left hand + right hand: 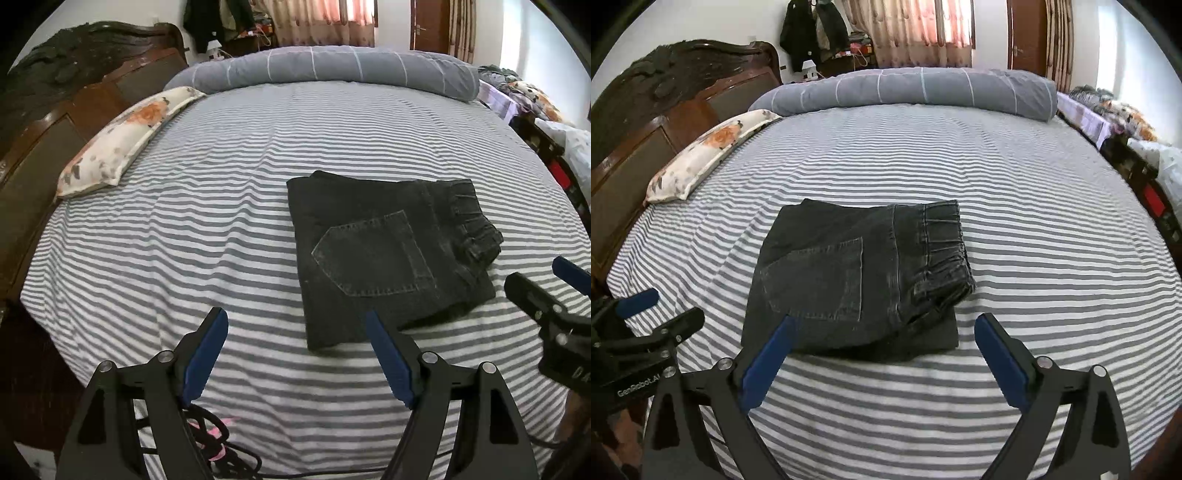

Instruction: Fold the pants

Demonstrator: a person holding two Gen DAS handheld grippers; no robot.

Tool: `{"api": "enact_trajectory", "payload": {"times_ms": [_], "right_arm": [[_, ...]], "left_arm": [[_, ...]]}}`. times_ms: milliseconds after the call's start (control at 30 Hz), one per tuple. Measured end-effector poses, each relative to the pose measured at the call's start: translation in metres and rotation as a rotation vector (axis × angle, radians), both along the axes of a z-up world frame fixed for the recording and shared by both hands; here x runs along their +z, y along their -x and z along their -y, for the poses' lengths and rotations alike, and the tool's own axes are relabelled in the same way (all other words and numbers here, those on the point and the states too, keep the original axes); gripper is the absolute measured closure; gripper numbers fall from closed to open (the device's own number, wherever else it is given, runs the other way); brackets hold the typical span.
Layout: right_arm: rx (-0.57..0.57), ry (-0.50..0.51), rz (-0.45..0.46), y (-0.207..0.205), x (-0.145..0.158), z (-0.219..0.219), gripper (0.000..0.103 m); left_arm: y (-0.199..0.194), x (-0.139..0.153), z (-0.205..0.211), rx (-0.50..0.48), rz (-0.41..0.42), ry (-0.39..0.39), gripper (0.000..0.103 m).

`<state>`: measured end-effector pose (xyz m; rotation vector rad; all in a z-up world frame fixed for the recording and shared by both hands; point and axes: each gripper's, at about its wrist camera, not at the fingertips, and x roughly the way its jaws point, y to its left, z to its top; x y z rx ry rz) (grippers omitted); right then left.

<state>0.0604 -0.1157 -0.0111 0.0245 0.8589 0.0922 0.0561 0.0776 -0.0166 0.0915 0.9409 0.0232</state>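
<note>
Far left: dark carved wooden headboard (74,85) running along the left edge of the bed. Just beside it a floral pillow (122,140), white with orange flowers, lying flat on the striped sheet (184,240), grey and white bands.

Near left: left gripper (295,332), black arms with blue pads, jaws spread wide, nothing between them, only sheet under the gap. Its right pad overlaps the near left corner of the pants in its own view; contact cannot be told. Black cable bundle (210,443) with a bit of pink hangs below it at the near edge.

Centre: black denim pants (388,251) folded into a compact stack, lying flat on the sheet, mid-bed, nearer the right gripper. Back pocket faces up, elastic waistband with belt loops at the right end, a lower folded layer sticks out along the near edge. Not held by either tool.

Far centre: grey rolled duvet (332,68) with thin white lines across the far end of the bed. Behind it curtains (923,29), dark clothes hanging on the wall, a wooden door (1027,33).

Near right: right gripper (884,332), jaws spread wide, empty, hovering at the near edge of the pants, left pad overlapping the fabric in view, right pad over bare sheet.

Far right: cluttered second surface with floral bedding, blurred.
</note>
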Motion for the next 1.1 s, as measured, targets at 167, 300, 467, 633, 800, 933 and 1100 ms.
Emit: {"api": "enact_trajectory", "payload": {"times_ms": [167, 300, 467, 633, 800, 933, 1100], "right_arm": [[-0.001, -0.011, -0.007, 0.013, -0.001, -0.007, 0.006], [-0.003, -0.009, -0.007, 0.021, -0.001, -0.012, 0.006], [-0.008, 0.011, -0.004, 0.027, -0.002, -0.015, 0.006], [-0.023, 0.005, -0.005, 0.031, -0.003, -0.013, 0.006], [-0.021, 0.010, -0.008, 0.036, -0.005, -0.014, 0.006], [-0.017, 0.025, -0.006, 0.040, -0.005, -0.018, 0.005], [-0.013, 0.032, -0.005, 0.042, -0.005, -0.020, 0.005]], "left_arm": [[0.015, 0.005, 0.001, 0.007, 0.018, 0.003, 0.025], [0.024, 0.007, 0.003, 0.007, 0.025, 0.011, 0.025], [0.029, 0.007, 0.005, 0.004, 0.029, 0.022, 0.025], [0.033, 0.007, 0.004, 0.009, 0.035, 0.024, 0.025], [0.038, 0.008, 0.004, 0.007, 0.043, 0.024, 0.025], [0.041, 0.007, 0.005, 0.008, 0.047, 0.029, 0.025], [0.045, 0.007, 0.005, 0.005, 0.054, 0.033, 0.025]]}}
